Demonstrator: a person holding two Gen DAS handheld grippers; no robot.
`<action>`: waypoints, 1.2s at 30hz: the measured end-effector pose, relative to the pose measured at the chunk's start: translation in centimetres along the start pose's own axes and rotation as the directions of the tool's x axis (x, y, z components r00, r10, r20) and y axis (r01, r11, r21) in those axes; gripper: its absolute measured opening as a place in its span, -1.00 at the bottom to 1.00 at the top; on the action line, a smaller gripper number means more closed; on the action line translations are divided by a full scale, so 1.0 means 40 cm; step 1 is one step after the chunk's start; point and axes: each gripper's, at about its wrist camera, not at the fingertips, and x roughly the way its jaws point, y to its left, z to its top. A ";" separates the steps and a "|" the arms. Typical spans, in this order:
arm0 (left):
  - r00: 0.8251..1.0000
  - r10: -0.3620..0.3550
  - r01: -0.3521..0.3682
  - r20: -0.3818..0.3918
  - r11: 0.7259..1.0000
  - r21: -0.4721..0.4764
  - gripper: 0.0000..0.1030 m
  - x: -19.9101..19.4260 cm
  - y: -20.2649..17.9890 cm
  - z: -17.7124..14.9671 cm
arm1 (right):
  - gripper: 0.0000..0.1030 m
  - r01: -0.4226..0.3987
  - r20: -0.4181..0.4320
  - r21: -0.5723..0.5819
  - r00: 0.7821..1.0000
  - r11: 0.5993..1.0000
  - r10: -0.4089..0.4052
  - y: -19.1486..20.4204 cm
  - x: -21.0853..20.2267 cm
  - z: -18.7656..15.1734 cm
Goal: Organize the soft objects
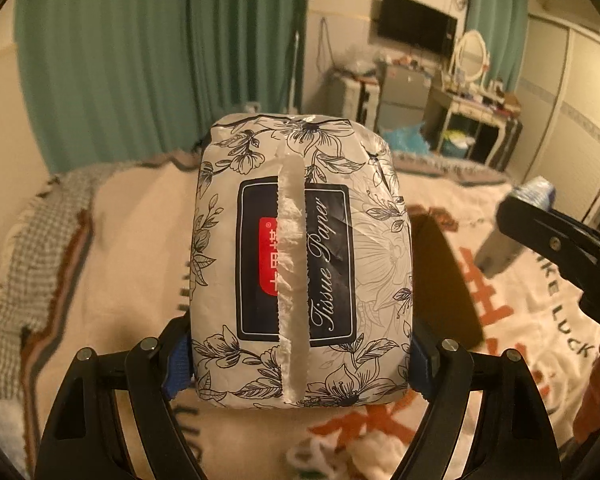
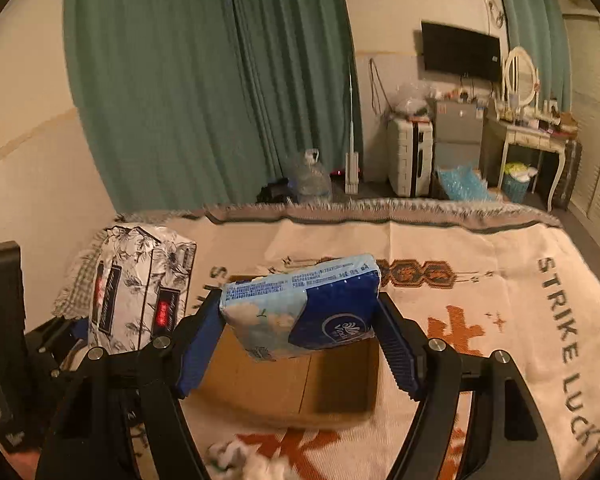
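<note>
My left gripper [image 1: 300, 364] is shut on a white tissue pack with a dark flower print [image 1: 300, 256], held above the bed; tissue shows through its slit. The same pack shows at the left of the right wrist view [image 2: 140, 292]. My right gripper [image 2: 300, 320] is shut on a blue tissue pack [image 2: 304, 304] and holds it over an open cardboard box [image 2: 300, 384] on the bed. The right gripper's finger and the blue pack show at the right edge of the left wrist view [image 1: 532, 196].
A cream blanket [image 2: 480, 280] with orange and black print covers the bed. White fluffy pieces [image 2: 256, 464] lie near the front edge. Green curtains, a suitcase, a dresser with a mirror and a wall television stand beyond the bed.
</note>
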 end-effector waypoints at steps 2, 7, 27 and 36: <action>1.000 -0.004 0.004 -0.028 1.000 0.010 0.59 0.054 -0.003 -0.005 | 0.42 -0.001 -0.034 0.008 0.999 1.000 0.002 -0.019 0.080 -0.003; 0.998 -0.016 0.018 -0.062 1.000 0.026 0.62 0.164 -0.001 -0.016 | 0.42 0.002 -0.105 0.055 0.994 0.998 0.004 -0.082 0.240 -0.047; 0.991 -0.067 0.067 0.118 0.998 0.006 0.67 -0.196 -0.013 0.092 | 0.70 0.024 0.019 0.071 0.999 0.997 -0.025 -0.104 -0.043 0.048; 0.966 -0.027 0.023 0.257 1.000 0.016 0.76 -0.527 -0.031 0.053 | 0.78 0.026 0.098 -0.003 0.995 1.000 -0.026 -0.042 -0.398 0.043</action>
